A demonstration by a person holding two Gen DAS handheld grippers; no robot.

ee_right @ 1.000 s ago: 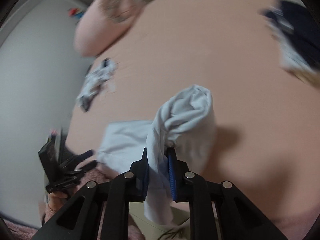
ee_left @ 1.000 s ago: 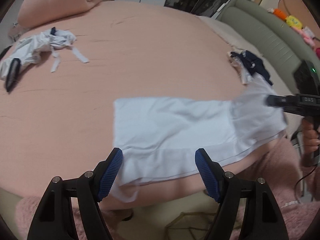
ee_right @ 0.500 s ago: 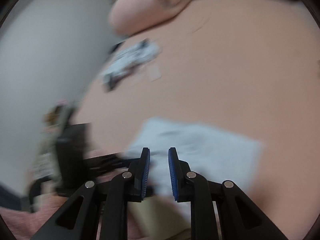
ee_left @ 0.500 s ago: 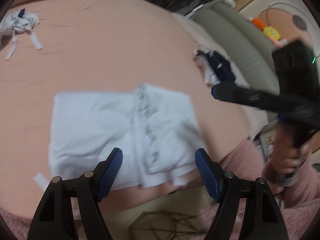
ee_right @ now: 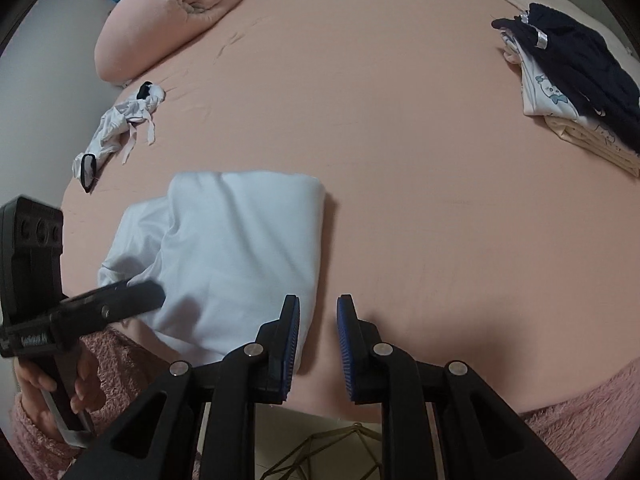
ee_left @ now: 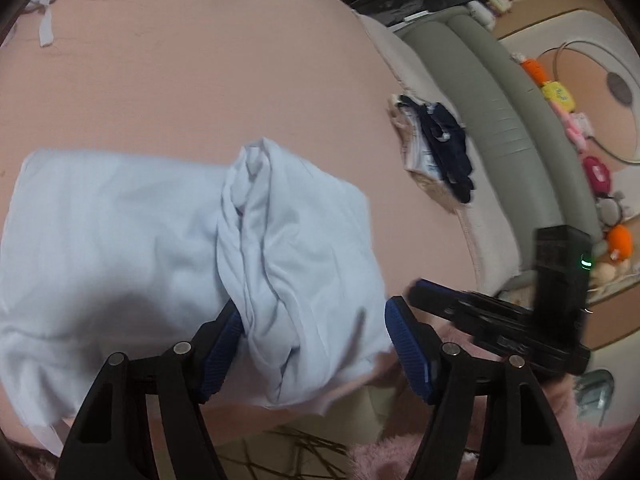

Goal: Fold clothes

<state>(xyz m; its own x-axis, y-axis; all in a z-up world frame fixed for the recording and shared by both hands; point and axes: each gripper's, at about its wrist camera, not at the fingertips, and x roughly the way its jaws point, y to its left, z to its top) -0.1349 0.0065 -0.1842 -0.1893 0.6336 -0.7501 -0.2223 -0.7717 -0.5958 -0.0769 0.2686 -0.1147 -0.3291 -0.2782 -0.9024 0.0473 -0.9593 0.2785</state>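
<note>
1. While the white shirt (ee_right: 240,248) is lying half-folded near the bed (ee_right: 400,140) edge, the left gripper (ee_left: 316,350) is gaping wide around its bunched fold.
2. Right gripper (ee_right: 318,344) is hovering parted, empty, beside the shirt.

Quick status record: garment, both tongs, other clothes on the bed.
garment: pale blue cotton top, partly folded, lying at the near edge of the pink bed sheet
left tongs: open, straddling the garment's bunched fold
right tongs: open, empty, beside the garment's right edge
folded pile: navy and white clothes, far right
unfolded: crumpled white garment, far left
</note>
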